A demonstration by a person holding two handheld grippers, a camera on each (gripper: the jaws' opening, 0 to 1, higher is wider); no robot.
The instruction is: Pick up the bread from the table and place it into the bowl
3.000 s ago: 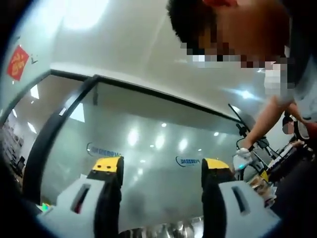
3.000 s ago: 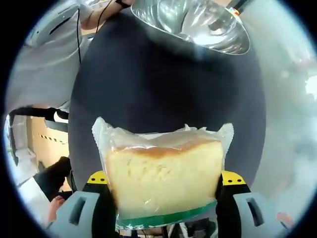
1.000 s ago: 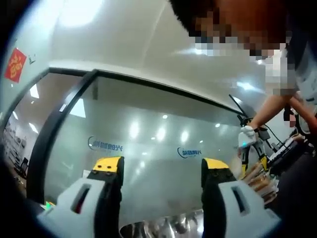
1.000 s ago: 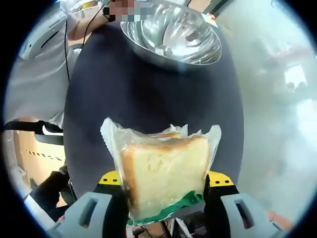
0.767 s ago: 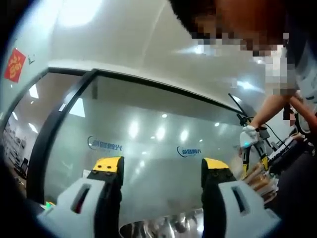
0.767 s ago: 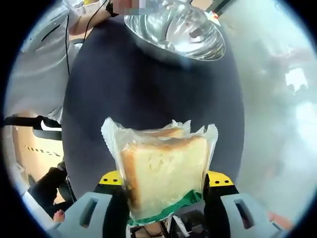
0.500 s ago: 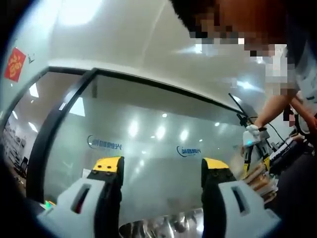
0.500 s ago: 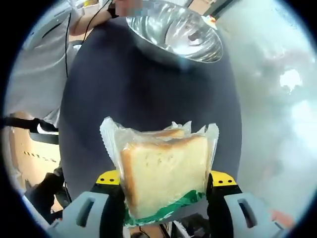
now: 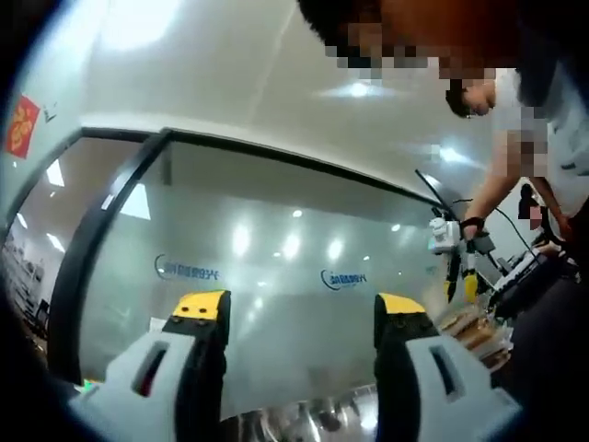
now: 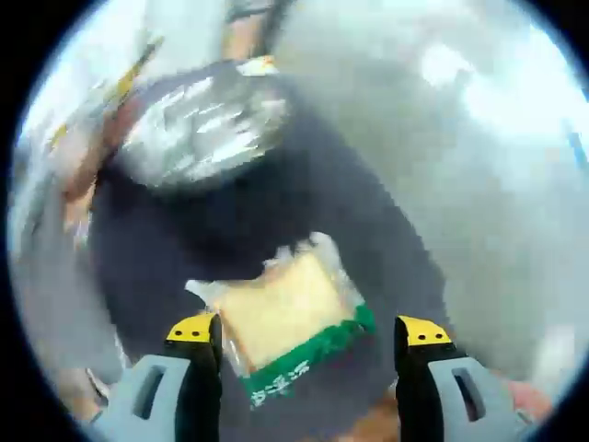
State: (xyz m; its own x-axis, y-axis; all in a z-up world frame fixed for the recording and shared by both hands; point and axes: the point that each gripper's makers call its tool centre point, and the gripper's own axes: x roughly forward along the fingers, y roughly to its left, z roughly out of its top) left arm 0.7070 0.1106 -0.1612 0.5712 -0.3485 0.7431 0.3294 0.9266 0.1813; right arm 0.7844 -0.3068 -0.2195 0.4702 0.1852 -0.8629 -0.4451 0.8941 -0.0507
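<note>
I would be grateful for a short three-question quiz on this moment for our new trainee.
1. True or false: the bread lies inside the bowl.
2. On the right gripper, the jaws stand: A) shut on the bread; B) open, wider apart than the bread; C) shut on the bowl's rim.
3. Fill in: the band along the edge of the bread's clear wrapper is ___.

Key: 1 false, as the bread is over the dark table, apart from the bowl; 2 B; 3 green.
</note>
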